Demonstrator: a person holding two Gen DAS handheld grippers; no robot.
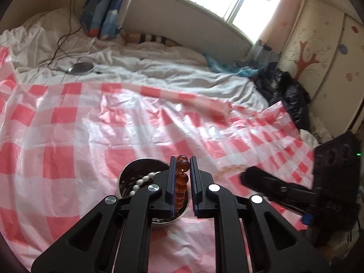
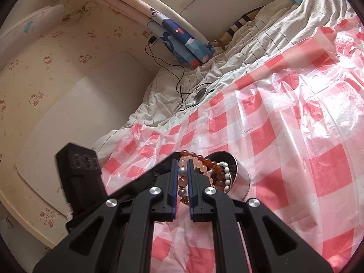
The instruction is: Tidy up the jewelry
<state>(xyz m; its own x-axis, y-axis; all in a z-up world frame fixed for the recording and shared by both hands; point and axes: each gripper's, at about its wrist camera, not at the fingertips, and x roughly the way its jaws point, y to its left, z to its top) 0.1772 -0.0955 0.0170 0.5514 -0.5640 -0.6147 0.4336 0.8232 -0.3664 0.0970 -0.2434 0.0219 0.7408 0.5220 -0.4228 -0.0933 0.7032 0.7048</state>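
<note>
- Your left gripper (image 1: 183,159) is clamped on an amber bracelet (image 1: 181,177); the beads run up between the two fingers and the top ones stick out past the tips.
- That bracelet hangs over the right rim of a steel bowl (image 1: 124,177), which sits on the checked sheet (image 1: 91,122) near its front edge.
- A white bead strand (image 1: 141,182) lies inside the bowl, against its left wall.
- Your right gripper (image 2: 182,160) is closed on a pink bracelet (image 2: 199,163); pale pink, blue-grey and purple beads sit in a row between the fingers.
- In the right wrist view the bowl (image 2: 242,175) is just right of the fingertips, tilted toward you, with amber beads and the white strand (image 2: 226,173) showing at its mouth. The pink loop reaches the bowl's rim; you cannot tell if it touches.
- In the left wrist view your right gripper (image 1: 245,177) is a blurred black shape toward the sheet's right edge, with pale beads just beside its tips.
- A round metal disc (image 1: 80,68) with a black cable lies on the white quilt (image 1: 159,72), beyond the sheet's far edge.
</note>
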